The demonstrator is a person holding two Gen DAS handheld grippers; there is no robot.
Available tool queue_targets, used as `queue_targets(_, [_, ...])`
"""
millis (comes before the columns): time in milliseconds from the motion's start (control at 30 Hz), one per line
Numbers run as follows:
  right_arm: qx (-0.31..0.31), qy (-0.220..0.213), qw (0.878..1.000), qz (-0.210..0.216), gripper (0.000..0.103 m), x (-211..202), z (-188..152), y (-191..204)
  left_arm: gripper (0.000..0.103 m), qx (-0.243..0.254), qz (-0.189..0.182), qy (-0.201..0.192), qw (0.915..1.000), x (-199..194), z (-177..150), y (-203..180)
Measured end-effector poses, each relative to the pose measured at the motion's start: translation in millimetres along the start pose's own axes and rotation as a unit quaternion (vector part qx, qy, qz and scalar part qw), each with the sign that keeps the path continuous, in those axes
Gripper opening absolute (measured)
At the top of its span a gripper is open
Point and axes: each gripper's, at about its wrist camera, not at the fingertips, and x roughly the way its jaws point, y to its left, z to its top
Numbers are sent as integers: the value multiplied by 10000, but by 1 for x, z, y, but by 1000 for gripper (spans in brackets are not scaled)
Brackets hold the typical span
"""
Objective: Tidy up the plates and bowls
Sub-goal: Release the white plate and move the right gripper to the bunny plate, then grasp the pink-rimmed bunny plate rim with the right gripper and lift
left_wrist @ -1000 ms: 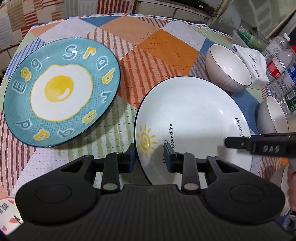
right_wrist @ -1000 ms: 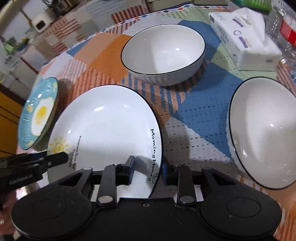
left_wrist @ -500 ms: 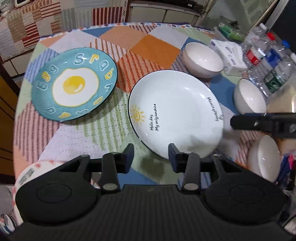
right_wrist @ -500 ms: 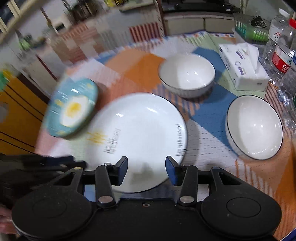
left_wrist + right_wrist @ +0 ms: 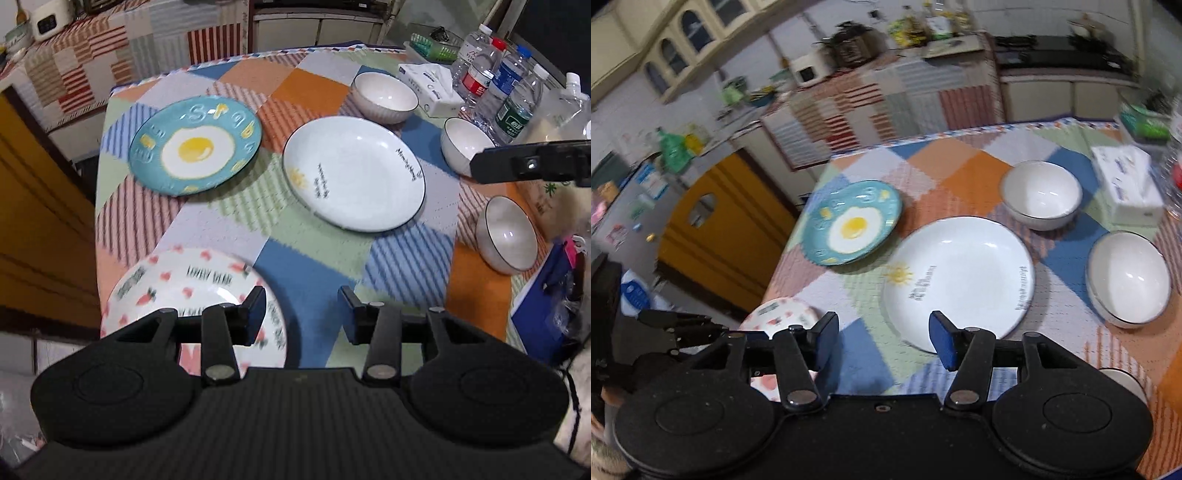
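Three plates: all lie flat on my bench (image 5: pixel 317 236), under its patchwork cloth (image 5: pixel 314 258).
Strawberry plate (image 5: pixel 192 291): at the near left corner, just below my left fingers (image 5: pixel 302 314), blurred.
Egg plate (image 5: pixel 195 144): teal, at the far left, well apart from the strawberry plate.
Sun plate (image 5: pixel 354 173): white with a dark rim, in the middle, near the egg plate but not touching it.
Far bowl (image 5: pixel 384 96): white, upright, beyond the sun plate, beside the tissue box (image 5: pixel 430 86).
Middle bowl (image 5: pixel 466 144): upright, right of the sun plate, partly hidden by my right tool in the left view.
Near bowl (image 5: pixel 506 234): upright, at the right edge.
Bottles (image 5: pixel 495 88): standing at the far right corner.
My left fingers: apart, nothing between them, above the bench; they have just been opening.
My right fingers (image 5: pixel 884 338): apart, wider, empty, above the sun plate's near rim; they have just been opening.
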Motion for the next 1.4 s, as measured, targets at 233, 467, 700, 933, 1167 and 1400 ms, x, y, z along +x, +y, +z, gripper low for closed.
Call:
queue_targets(233, [-121,-78,9946,1031,65,13,-19,34,39,-208,226,-112,9995,-15,-36,37])
queue_targets(467, [294,34,9840,1759,66,77,-50,56,41,-239,433,-439,9978,-15,-83,62])
queue_targets(700, [-353,-920,9908,932,66,116,-70,63,68,-765,1051,-585,9898,5,-107,100])
queue_targets(933, [-115,-507,9939,977,66,154,-77,49,68,-1097,859,-462,9892,26,-117,129])
queue_targets(1167, [-14,-73,9933,1150,48,176,-98,53,54,-1322,760,-347,9877,45,-121,142])
queue_targets(1400, [208,201,9919,1235,15,184,-97,40,27,-1675,697,-145,9833,53,-129,151])
